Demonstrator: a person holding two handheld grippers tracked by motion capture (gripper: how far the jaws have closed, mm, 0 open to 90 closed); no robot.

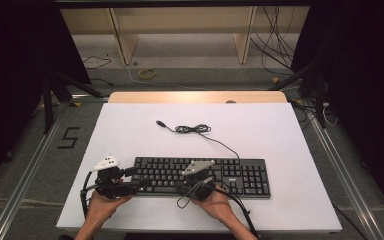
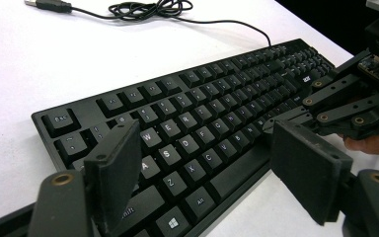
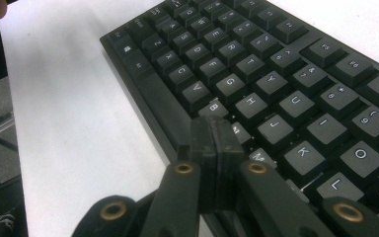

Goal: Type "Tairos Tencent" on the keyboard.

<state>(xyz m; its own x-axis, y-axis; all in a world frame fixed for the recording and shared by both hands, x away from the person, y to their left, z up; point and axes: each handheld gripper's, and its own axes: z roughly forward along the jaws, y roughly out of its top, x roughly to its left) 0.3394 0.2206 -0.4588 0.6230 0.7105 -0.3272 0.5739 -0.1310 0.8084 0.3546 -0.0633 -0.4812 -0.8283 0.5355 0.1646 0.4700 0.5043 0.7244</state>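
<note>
A black keyboard (image 1: 200,175) (image 2: 202,113) (image 3: 276,74) lies along the front of the white table top (image 1: 280,130). Its thin cable (image 1: 192,129) (image 2: 148,9) runs back to a loose coil and a USB plug (image 1: 160,122). My left gripper (image 1: 136,182) (image 2: 212,168) hovers at the keyboard's left end, jaws open wide over the bottom rows, nothing between them. My right gripper (image 1: 185,186) (image 3: 214,133) is shut with its pads pressed together, tips just above the keys beside the space bar, near the N and M. The left gripper view shows the right gripper (image 2: 296,116) over the bottom key row.
A wooden strip (image 1: 197,96) borders the table's far edge. Beyond it are shelf legs (image 1: 122,40), floor cables (image 1: 275,45) and dark stands (image 1: 50,95) at both sides. The white surface extends behind and to the right of the keyboard.
</note>
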